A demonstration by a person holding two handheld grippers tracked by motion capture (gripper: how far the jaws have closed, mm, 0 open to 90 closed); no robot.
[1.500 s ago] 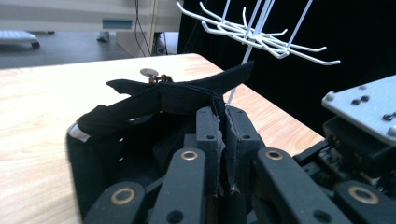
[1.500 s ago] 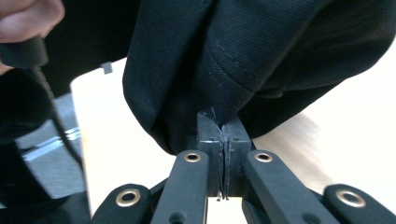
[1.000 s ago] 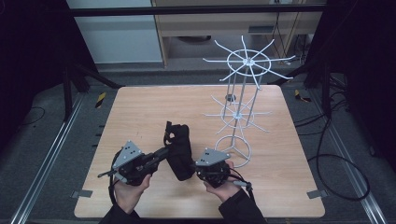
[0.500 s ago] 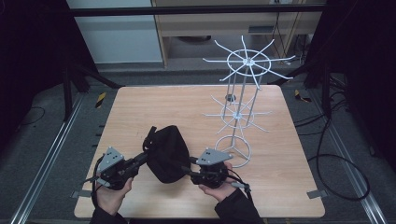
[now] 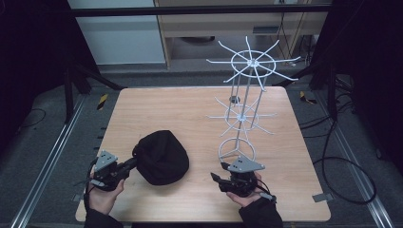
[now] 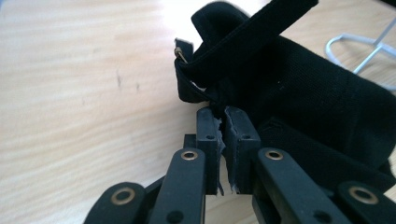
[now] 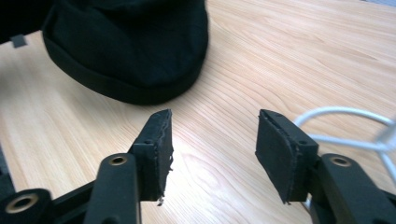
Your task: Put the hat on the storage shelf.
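Observation:
A black fabric cap (image 5: 161, 159) lies slumped on the wooden table (image 5: 190, 109), left of centre near the front. My left gripper (image 5: 133, 164) is at the cap's left edge. In the left gripper view its jaws (image 6: 223, 114) are shut on the cap (image 6: 308, 98) where the back strap (image 6: 252, 37) with its small brass buckle meets the fabric. My right gripper (image 5: 215, 178) is off to the right of the cap, apart from it. Its jaws (image 7: 212, 126) have just been opening and stand open with nothing between them; the cap (image 7: 130, 46) lies ahead of them.
A white wire display stand (image 5: 244, 95) with spoked tiers rises at the table's right half; its ring base (image 5: 236, 148) sits just behind my right gripper, and shows as a white loop (image 7: 345, 114) beside the right jaw. Bare wood lies behind the cap.
The cap, held up between both grippers a second ago, has come down onto the table. The right gripper let go and drew off to the right; the left moved left and down, still gripping.

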